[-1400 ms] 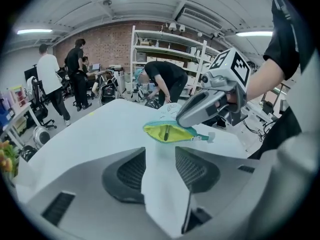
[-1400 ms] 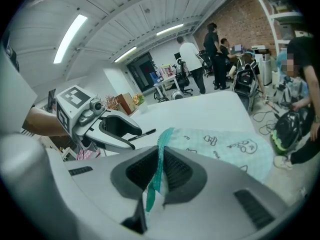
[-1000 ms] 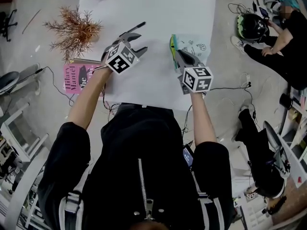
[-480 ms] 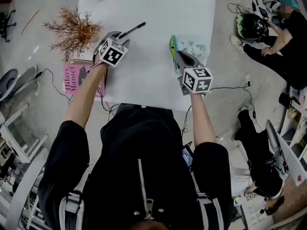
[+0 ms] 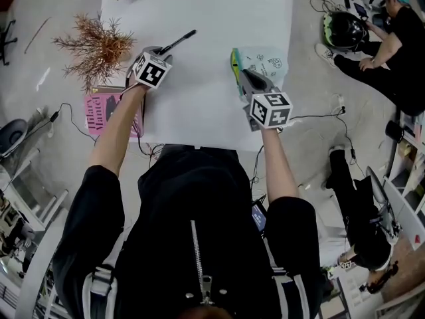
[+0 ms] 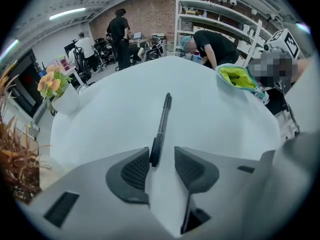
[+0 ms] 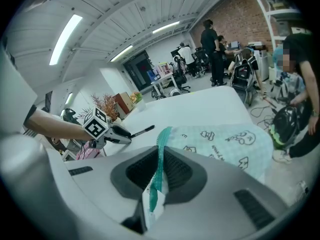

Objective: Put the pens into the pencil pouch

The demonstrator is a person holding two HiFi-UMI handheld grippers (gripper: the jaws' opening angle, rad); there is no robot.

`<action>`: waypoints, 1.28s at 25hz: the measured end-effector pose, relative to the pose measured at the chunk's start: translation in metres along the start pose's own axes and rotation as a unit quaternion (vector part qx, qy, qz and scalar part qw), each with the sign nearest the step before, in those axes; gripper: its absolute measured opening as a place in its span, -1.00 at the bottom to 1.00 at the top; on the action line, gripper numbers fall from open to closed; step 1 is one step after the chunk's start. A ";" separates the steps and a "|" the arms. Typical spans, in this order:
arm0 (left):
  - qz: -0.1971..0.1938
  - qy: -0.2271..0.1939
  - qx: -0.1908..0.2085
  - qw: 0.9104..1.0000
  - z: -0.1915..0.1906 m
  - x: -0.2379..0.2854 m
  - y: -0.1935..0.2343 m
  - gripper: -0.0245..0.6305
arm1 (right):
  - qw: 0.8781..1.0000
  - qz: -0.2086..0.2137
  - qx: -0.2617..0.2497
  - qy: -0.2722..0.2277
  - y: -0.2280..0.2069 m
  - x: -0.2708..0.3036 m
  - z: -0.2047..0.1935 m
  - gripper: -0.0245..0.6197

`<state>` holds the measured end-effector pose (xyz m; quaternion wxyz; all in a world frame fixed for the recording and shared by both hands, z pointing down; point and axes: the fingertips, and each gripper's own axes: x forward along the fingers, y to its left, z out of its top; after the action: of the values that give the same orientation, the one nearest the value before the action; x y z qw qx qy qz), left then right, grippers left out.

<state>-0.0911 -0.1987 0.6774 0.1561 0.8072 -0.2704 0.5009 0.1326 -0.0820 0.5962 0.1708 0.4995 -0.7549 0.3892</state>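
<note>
just lowered over black pen (image 6: 161,126): left tool (image 6: 162,166), closing yet spread, no grip. pinching pencil pouch (image 7: 225,139) zipper edge: right tool (image 7: 159,171). pickup imminent.

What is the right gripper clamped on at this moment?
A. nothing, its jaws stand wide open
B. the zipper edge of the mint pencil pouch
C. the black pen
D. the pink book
B: the right gripper view shows the right gripper with its jaws closed on the green zipper edge of the pencil pouch, while the black pen lies on the table away from it.
</note>
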 end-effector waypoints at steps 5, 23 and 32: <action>-0.021 -0.003 0.006 1.000 0.002 0.000 -0.010 -0.60 | 1.000 -0.004 0.002 -0.001 -0.002 -0.003 0.000 -0.79; -0.036 -0.036 0.025 0.998 0.015 -0.023 -0.033 -0.71 | 0.999 -0.017 0.023 -0.021 -0.005 -0.012 0.012 -0.79; -0.088 -0.070 0.071 0.991 0.039 -0.054 -0.076 -0.71 | 0.998 -0.020 0.038 -0.037 -0.010 -0.015 0.021 -0.80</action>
<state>-0.0370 -0.1428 0.6130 0.1229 0.8700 -0.1723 0.4453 0.1505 -0.0905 0.5776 0.1313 0.5348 -0.7350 0.3956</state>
